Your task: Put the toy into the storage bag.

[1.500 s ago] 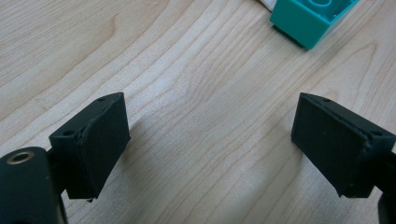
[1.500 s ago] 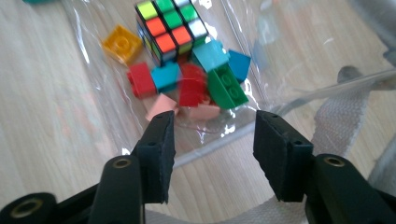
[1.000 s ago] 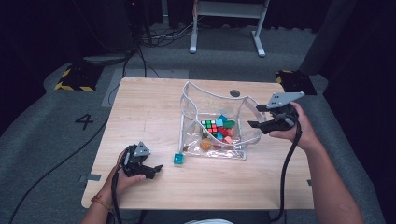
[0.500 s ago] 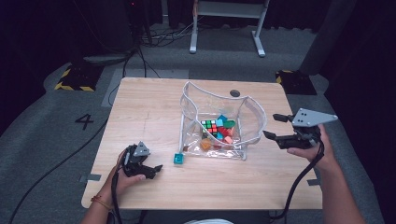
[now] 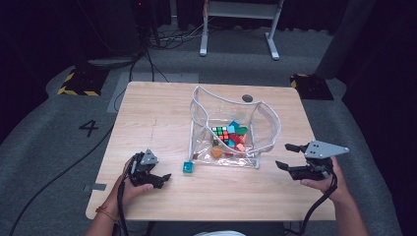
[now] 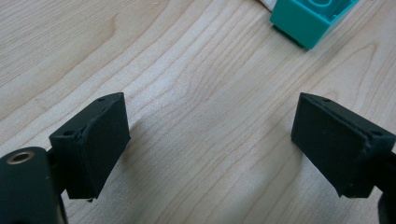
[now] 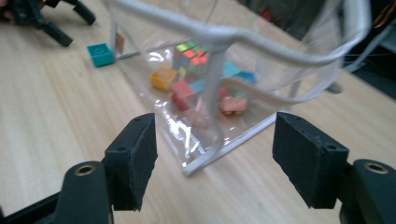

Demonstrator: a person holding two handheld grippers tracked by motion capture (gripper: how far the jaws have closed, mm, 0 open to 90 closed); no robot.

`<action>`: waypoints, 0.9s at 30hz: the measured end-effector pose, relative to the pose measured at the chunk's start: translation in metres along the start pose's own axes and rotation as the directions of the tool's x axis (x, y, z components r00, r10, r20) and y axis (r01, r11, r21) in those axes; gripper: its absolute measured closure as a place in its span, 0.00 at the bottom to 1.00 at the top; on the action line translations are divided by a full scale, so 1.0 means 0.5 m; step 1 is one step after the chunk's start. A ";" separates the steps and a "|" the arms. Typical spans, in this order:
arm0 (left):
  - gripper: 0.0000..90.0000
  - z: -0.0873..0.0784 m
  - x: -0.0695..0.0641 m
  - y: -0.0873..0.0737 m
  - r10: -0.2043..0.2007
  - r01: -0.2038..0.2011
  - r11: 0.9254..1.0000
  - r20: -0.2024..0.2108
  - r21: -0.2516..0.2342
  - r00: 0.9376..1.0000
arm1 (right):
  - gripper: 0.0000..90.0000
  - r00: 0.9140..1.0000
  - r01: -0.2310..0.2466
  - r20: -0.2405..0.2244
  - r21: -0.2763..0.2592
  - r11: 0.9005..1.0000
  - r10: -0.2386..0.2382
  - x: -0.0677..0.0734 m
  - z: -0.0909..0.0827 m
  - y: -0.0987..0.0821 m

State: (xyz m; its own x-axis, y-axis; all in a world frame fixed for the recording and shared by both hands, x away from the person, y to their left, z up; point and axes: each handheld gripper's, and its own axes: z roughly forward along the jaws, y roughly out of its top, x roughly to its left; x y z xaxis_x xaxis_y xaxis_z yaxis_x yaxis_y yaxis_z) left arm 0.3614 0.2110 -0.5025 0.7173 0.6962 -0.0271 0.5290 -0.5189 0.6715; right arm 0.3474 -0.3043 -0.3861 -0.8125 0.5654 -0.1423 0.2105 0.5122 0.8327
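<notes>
A clear plastic bag [image 5: 265,123] with white trim stands open on the wooden table [image 5: 157,113]. Inside lie a Rubik's cube [image 5: 221,132] and several coloured blocks. A teal block [image 5: 187,167] sits on the table just outside the bag's near left corner. My left gripper [image 5: 163,180] rests low on the table left of that block, open, with bare wood between its jaws [image 6: 210,112] and the teal block [image 6: 310,18] ahead. My right gripper [image 5: 283,156] is open, right of the bag's near right corner and apart from it. It faces the bag [image 7: 243,37] and the cube [image 7: 191,56] inside.
A dark round mark [image 5: 247,98] lies on the table behind the bag. A metal stand [image 5: 236,29] and cables are on the grey floor beyond the table. The table's right edge [image 5: 314,147] runs close by my right hand.
My right gripper has left the bag's upper right rim, moving right, toward the near edge and lower, still open. The left gripper and the teal block have stayed put.
</notes>
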 end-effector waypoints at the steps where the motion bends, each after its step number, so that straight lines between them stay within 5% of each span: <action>1: 0.13 0.000 0.000 0.000 0.001 -0.001 1.000 0.000 0.001 1.000 | 0.35 1.000 0.000 -0.009 0.001 1.000 0.000 0.005 0.008 -0.006; 9: 0.13 0.000 0.000 0.000 0.000 0.000 1.000 0.000 0.000 1.000 | 0.36 0.988 -0.033 -0.152 -0.008 0.999 0.032 0.064 0.088 -0.056; 20: 0.13 0.000 0.000 0.000 0.001 -0.001 1.000 0.000 0.001 1.000 | 0.38 0.974 0.021 -0.228 0.064 0.998 -0.005 0.173 0.218 -0.053; 27: 0.13 0.000 0.000 0.000 0.001 -0.001 1.000 0.000 0.001 1.000 | 0.41 0.966 0.088 -0.245 0.013 0.996 -0.082 0.206 0.291 -0.024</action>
State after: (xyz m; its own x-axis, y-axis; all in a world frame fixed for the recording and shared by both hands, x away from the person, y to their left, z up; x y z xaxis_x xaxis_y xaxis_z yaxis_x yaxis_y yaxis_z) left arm 0.3614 0.2111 -0.5024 0.7181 0.6955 -0.0266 0.5286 -0.5202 0.6708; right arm 0.3402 -0.1583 -0.4886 -0.9355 0.3455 -0.0745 0.1454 0.5683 0.8099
